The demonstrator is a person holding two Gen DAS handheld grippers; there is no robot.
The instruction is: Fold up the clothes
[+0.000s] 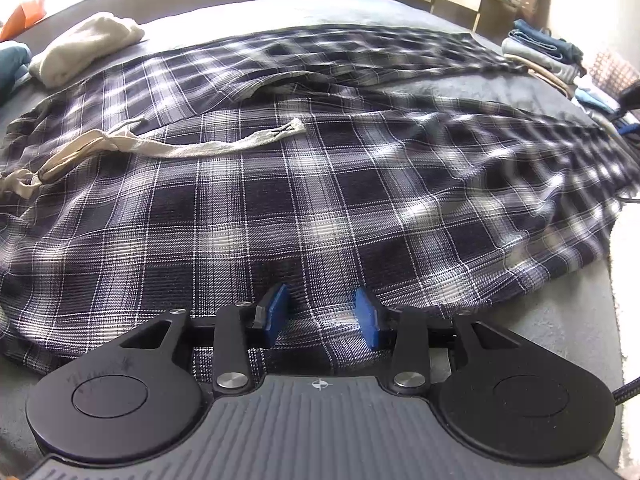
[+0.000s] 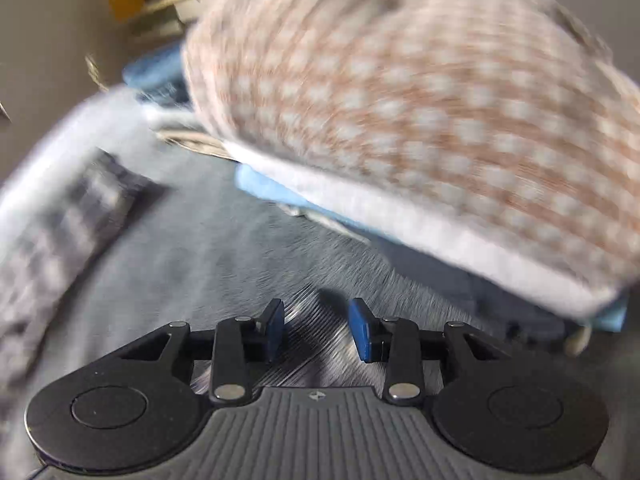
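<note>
Plaid pajama pants with a cream drawstring lie spread on the grey bed cover straight ahead of the left gripper, whose blue pads stand apart over the near fabric edge, gripping nothing. Ahead and to its left sits a folded cream garment, far to its right a pile of folded clothes. Right gripper is likewise spread and empty above the cover, a checked folded cloth on a blurred stack close ahead and to its right
</note>
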